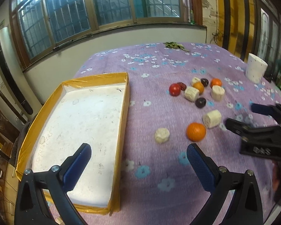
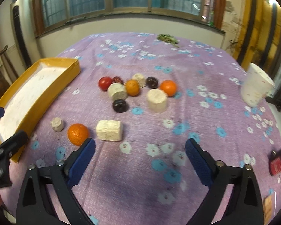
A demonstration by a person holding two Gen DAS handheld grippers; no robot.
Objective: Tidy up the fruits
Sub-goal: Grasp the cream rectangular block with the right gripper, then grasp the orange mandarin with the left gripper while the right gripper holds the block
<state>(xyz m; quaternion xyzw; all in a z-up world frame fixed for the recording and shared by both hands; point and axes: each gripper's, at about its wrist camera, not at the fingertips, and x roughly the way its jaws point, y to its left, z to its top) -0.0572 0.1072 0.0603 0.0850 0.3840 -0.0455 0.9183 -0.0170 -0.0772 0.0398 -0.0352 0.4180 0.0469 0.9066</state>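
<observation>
Fruit scattered on a purple flowered cloth [image 2: 140, 178], both grippers wide open and holding nothing.

Left gripper [image 1: 138, 155] hangs over the right wall of the yellow-edged tray [image 1: 121, 131], whose white floor is bare; right gripper [image 2: 140, 150] hovers over cloth just short of the near orange [image 2: 78, 134] and a pale block [image 2: 109, 133]. Counted from the right wrist view: three oranges, one red tomato [image 2: 105, 83], two dark plums, five pale cut chunks, and one small reddish fruit [image 2: 117, 79], half hidden and possibly a date. A white cup [image 2: 255, 89] stands well apart at the right. Green leaves [image 2: 167, 38] at the far edge are blurred; a red item [image 2: 276, 166] is cut off.
</observation>
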